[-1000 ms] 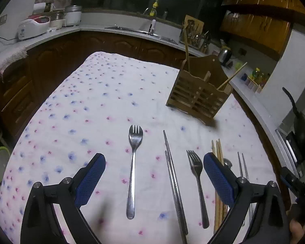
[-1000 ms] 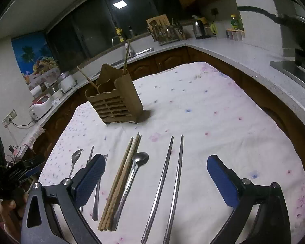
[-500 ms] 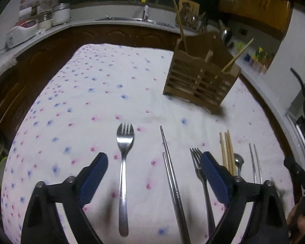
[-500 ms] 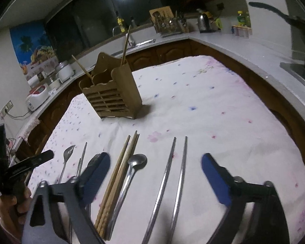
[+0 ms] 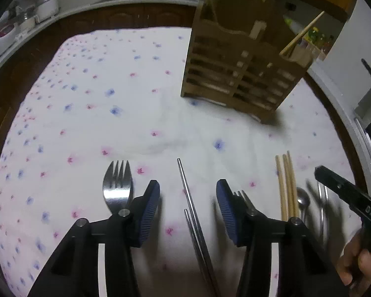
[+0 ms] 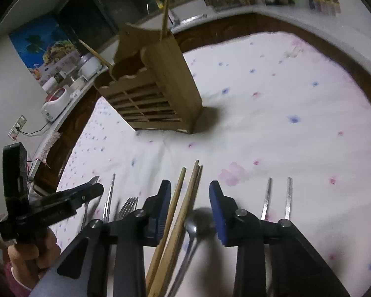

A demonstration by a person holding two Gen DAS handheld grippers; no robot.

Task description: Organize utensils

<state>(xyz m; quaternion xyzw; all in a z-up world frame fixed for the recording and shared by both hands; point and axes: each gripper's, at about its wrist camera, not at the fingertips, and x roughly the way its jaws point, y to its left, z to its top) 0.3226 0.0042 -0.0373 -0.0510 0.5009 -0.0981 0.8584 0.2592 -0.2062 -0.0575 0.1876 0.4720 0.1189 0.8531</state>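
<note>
A white cloth scattered with small blue and pink flower prints covers the tabletop. The slatted utensil holder is light brown wood, and the chopsticks lying on the cloth are pale tan wood. The fork, the spoon and the metal chopsticks are shiny silver. Both claws are black with ribbed dark blue pads. The cabinets behind are dark brown under a pale grey countertop, and a blue poster hangs on the wall.
</note>
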